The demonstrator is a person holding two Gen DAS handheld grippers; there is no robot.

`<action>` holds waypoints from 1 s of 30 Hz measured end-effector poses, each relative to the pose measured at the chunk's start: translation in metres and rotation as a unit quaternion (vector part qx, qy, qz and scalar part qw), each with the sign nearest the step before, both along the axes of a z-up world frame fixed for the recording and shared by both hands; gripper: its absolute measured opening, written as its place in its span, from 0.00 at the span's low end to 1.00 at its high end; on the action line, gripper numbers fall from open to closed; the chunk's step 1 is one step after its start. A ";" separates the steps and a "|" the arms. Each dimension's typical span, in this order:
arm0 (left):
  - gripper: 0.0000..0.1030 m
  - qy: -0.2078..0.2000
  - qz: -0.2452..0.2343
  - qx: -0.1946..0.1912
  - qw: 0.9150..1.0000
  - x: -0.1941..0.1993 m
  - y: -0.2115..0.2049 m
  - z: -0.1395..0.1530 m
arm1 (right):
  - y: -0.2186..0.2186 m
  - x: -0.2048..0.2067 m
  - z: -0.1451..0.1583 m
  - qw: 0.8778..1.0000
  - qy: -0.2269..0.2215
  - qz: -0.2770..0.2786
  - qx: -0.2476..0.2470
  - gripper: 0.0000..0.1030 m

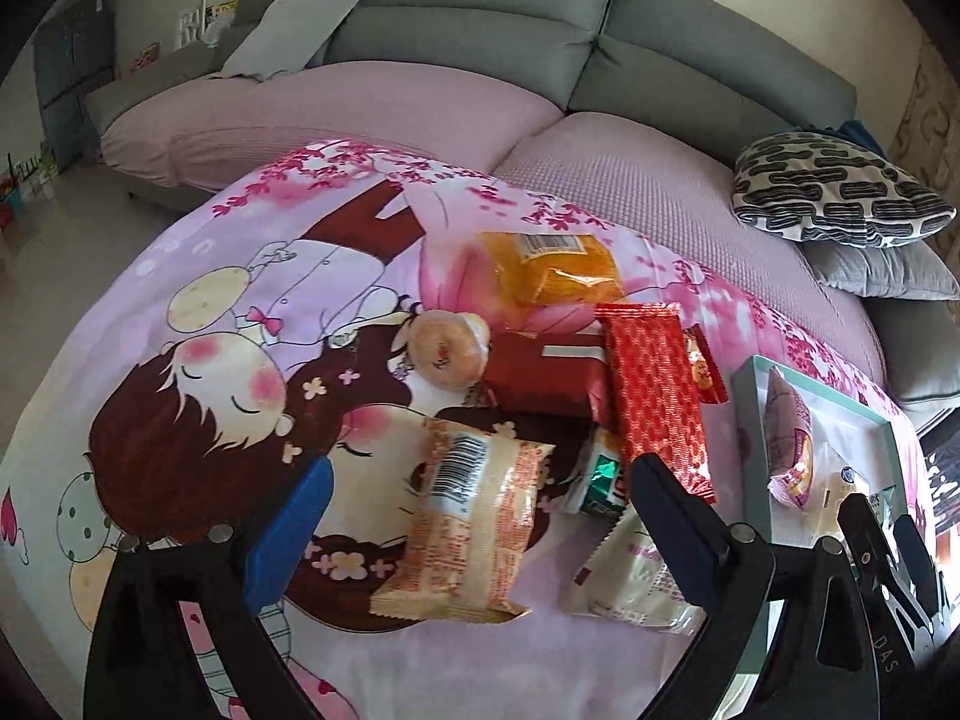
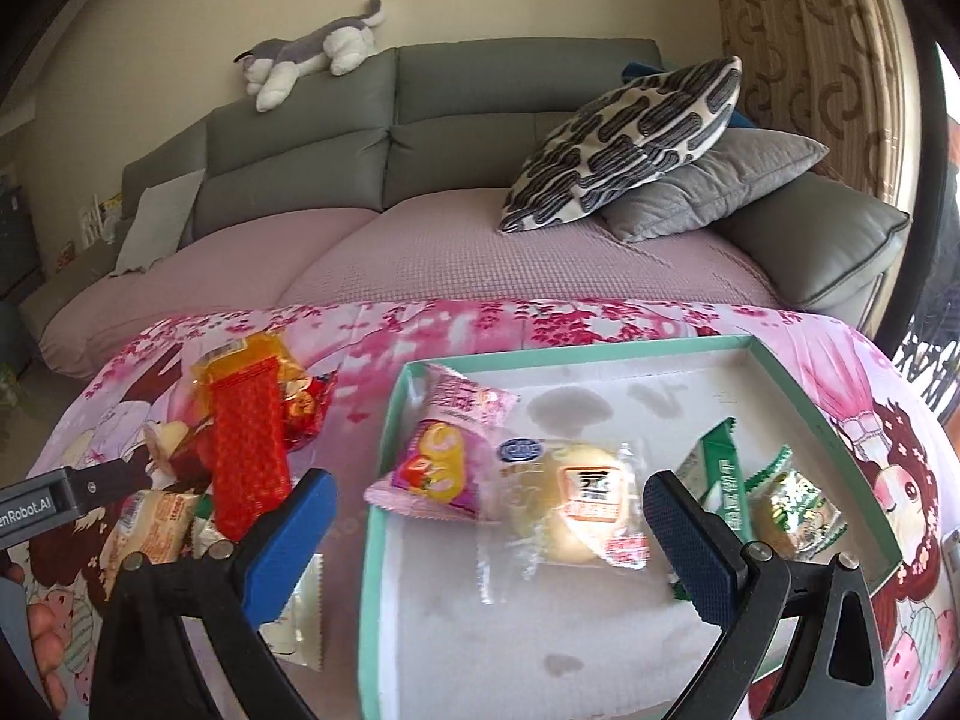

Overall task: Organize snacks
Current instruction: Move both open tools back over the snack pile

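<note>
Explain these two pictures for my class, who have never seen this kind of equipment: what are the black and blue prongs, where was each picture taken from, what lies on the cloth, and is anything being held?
No robot here: a person holds a two-finger grabbing tool in each hand, each with a camera looking along its fingers. The left gripper hovers open over a beige bun packet among loose snacks on the cartoon-print cloth, including a long red packet. The right gripper hovers open over a green-rimmed tray already holding a pink packet, a wrapped round bun and green packets. Neither tool holds anything.
</note>
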State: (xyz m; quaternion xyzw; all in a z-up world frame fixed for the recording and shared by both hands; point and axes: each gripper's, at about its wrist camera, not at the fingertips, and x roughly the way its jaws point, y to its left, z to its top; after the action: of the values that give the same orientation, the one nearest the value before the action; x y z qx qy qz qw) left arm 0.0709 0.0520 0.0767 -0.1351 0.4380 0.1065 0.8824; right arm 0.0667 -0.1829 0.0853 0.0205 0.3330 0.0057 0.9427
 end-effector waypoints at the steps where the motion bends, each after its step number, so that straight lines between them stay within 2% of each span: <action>1: 0.96 0.001 0.005 0.000 1.000 -0.002 0.005 0.000 | 0.008 0.000 0.000 1.000 0.003 0.012 -0.001 1.00; 9: 0.96 0.004 0.025 -0.001 1.000 -0.015 0.030 -0.004 | 0.065 -0.004 -0.009 0.996 0.031 0.078 0.010 1.00; 12: 0.96 0.006 0.032 -0.002 0.999 -0.017 0.038 -0.007 | 0.082 -0.005 -0.014 0.994 0.043 0.096 0.000 1.00; 18: 0.96 0.007 0.031 -0.009 0.999 -0.016 0.044 -0.013 | 0.091 -0.004 -0.025 0.992 0.075 0.099 0.017 1.00; 30: 0.96 0.040 -0.005 -0.020 0.999 -0.005 0.033 -0.031 | 0.108 -0.008 -0.039 0.988 0.105 0.113 0.003 1.00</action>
State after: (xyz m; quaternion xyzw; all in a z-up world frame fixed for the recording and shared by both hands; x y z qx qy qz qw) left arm 0.0658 0.0850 0.0455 -0.1459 0.4757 0.0983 0.8618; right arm 0.0588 -0.0747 0.0458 -0.0138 0.4304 0.1111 0.8957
